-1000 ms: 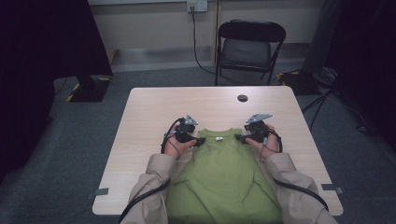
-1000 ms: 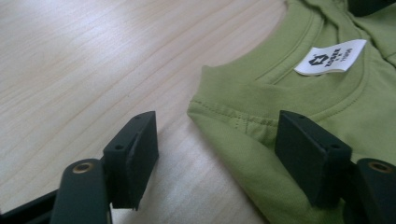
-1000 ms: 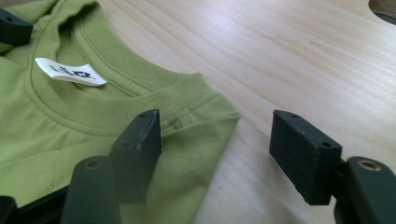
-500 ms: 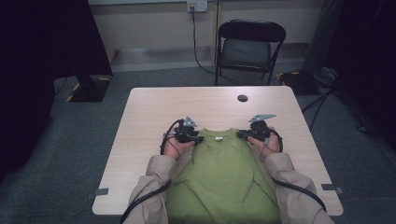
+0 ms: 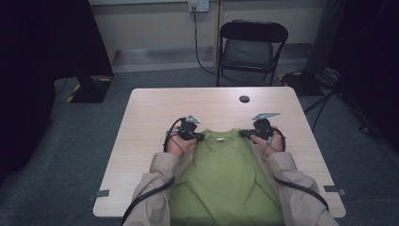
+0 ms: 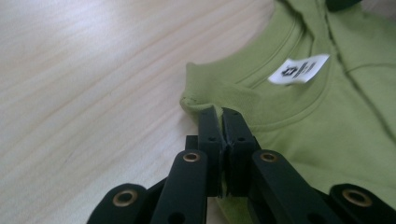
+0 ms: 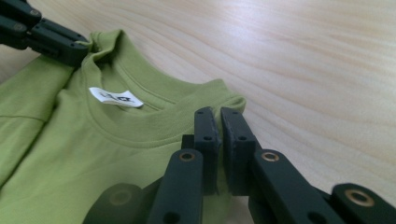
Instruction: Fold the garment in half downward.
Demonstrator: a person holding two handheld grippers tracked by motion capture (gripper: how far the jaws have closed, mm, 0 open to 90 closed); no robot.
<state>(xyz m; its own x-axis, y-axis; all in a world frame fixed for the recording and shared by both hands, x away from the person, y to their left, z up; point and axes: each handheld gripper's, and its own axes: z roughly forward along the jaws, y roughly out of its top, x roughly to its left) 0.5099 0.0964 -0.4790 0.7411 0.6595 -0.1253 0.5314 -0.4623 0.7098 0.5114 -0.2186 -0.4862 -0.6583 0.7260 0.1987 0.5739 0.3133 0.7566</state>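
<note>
Two claws, left claw (image 6: pixel 223 114) & right claw (image 7: pixel 219 116), just closed, each pinching the green shirt (image 5: pixel 226 174) at a collar corner on the table (image 5: pixel 141 122); soft, light fabric, will sag btwn grips

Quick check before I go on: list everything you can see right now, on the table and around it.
T-shirt: one, olive green, flat on the near half of the table, collar away from the person, lower part running off the near edge.
Neck label: one, white with black print, inside the collar.
Small round object: one, dark, near the table's far edge.
Table: one, pale wood.
Folding chair: one, black with grey seat, behind the table.
Wall socket: one, white, with a dark cable hanging to the floor.
Tape marks: two, grey, at the near corners.
Sleeves: two, beige.
Left gripper: black, just closed on the collar's left end.
Right gripper: black, just closed on the collar's right end.
</note>
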